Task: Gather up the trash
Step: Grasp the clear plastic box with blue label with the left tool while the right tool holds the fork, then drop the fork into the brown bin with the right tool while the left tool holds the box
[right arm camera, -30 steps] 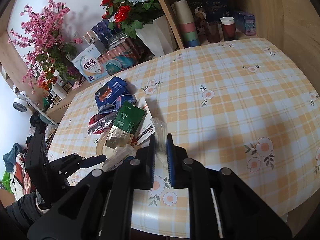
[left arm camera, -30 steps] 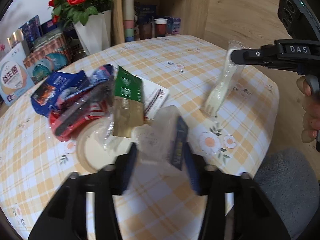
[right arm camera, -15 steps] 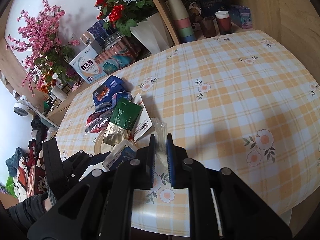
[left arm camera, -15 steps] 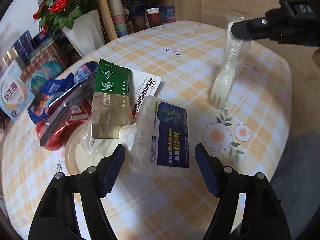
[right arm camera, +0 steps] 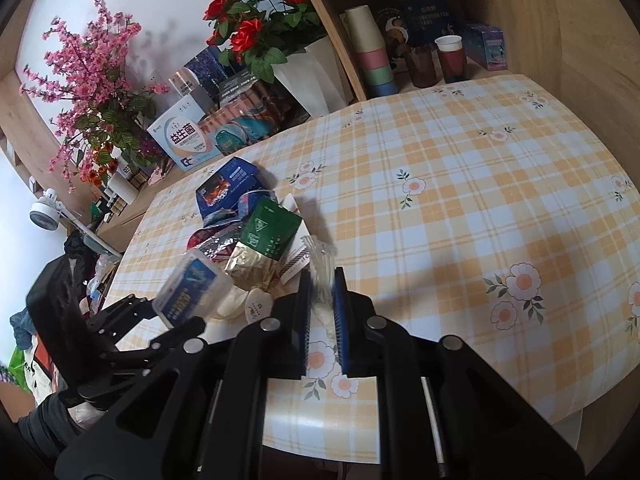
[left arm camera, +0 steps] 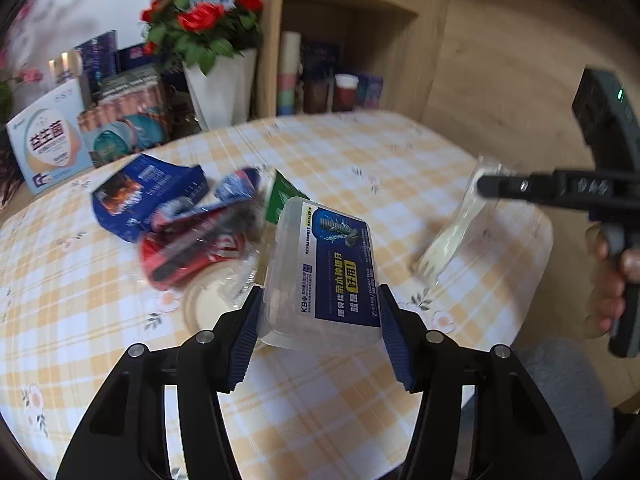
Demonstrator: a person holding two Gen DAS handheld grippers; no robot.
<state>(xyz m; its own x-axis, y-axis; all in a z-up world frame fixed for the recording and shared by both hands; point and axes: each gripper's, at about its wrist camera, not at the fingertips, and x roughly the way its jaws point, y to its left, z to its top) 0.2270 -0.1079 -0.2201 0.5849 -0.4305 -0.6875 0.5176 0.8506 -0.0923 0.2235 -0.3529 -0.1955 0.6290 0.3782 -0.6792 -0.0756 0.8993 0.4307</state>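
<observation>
Plastic box (left arm camera: 320,268) sits between closing left gripper (left arm camera: 320,320) pads.

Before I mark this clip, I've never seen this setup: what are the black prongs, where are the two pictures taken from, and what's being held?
No robot here: a person holds hand-operated tongs in each hand, with a camera on each looking along its prongs. The left tongs are closing on a clear plastic box with a blue label, lifted off the checked tablecloth. The right tongs are shut on a plastic-wrapped fork. On the table remains a pile of snack wrappers beside a round lid.
</observation>
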